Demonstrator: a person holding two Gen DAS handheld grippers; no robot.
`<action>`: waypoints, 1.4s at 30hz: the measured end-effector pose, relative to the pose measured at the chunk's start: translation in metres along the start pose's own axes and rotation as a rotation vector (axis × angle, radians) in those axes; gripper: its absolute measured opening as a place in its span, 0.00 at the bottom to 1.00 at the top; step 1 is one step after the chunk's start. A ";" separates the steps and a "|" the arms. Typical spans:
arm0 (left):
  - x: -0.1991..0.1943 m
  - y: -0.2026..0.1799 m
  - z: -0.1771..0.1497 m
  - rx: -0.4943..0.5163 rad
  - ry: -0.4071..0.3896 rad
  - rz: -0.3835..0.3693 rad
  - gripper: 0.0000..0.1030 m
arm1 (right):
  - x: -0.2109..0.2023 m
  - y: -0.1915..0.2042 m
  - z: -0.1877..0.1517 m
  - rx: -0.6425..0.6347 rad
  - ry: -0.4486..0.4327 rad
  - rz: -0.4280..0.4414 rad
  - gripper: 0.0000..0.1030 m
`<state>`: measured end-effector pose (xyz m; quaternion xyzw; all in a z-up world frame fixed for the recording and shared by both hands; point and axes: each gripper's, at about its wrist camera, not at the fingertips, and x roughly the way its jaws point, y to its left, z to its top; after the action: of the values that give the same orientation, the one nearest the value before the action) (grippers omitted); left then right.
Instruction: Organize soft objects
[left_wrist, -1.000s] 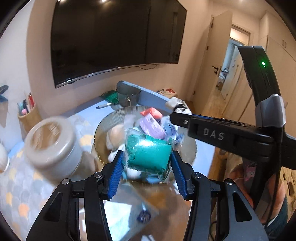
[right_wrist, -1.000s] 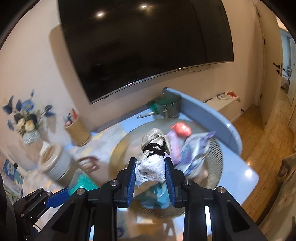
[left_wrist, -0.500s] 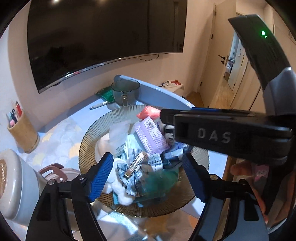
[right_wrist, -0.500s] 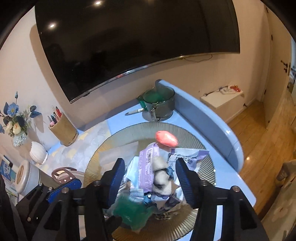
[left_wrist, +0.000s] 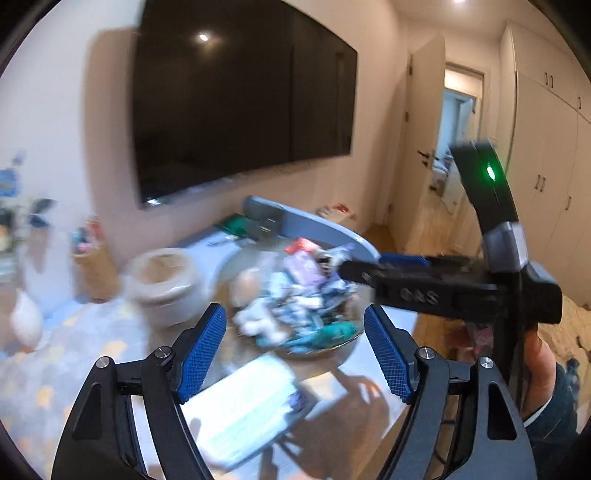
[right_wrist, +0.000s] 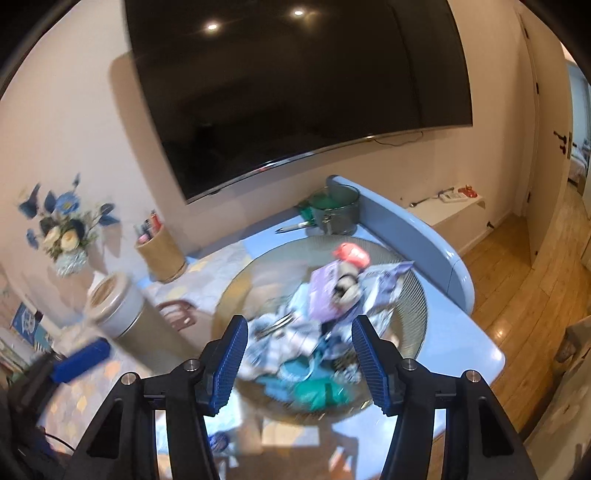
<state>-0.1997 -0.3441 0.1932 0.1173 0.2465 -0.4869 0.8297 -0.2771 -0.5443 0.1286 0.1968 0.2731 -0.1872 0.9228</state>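
My pads (right_wrist: 228, 363): blue plastic, finely ribbed, matt, on black matt plastic arms with bright metal screws. Ribbed glass plate (right_wrist: 410, 295): amber, glossy. Soft heap (right_wrist: 306, 332): cloth mixed with shiny plastic wrappers, blurred. Teal packet (right_wrist: 317, 393): glossy film. Tabletop (right_wrist: 465, 350): smooth pale-blue, sheened. Pot (right_wrist: 338, 214): dull metal. Pen holder (right_wrist: 162, 254): woven, matt. Floor (right_wrist: 524, 295): polished wood. Television (right_wrist: 295, 92): glossy black.

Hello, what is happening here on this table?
A person is sorting soft things into a round dish. Both the left hand-held gripper and the right hand-held gripper have just been opening and now hold nothing. The green packet and other small items lie piled in the dish.
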 end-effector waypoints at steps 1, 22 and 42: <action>-0.017 0.009 -0.004 0.010 -0.017 0.034 0.74 | -0.004 0.007 -0.005 -0.010 -0.004 0.014 0.55; -0.115 0.245 -0.149 -0.321 -0.033 0.839 0.99 | 0.080 0.321 -0.127 -0.396 -0.117 0.197 0.86; -0.058 0.283 -0.207 -0.440 0.130 0.800 0.99 | 0.154 0.331 -0.150 -0.373 0.005 0.135 0.86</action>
<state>-0.0387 -0.0697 0.0346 0.0545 0.3308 -0.0561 0.9405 -0.0713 -0.2285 0.0100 0.0405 0.2916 -0.0707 0.9531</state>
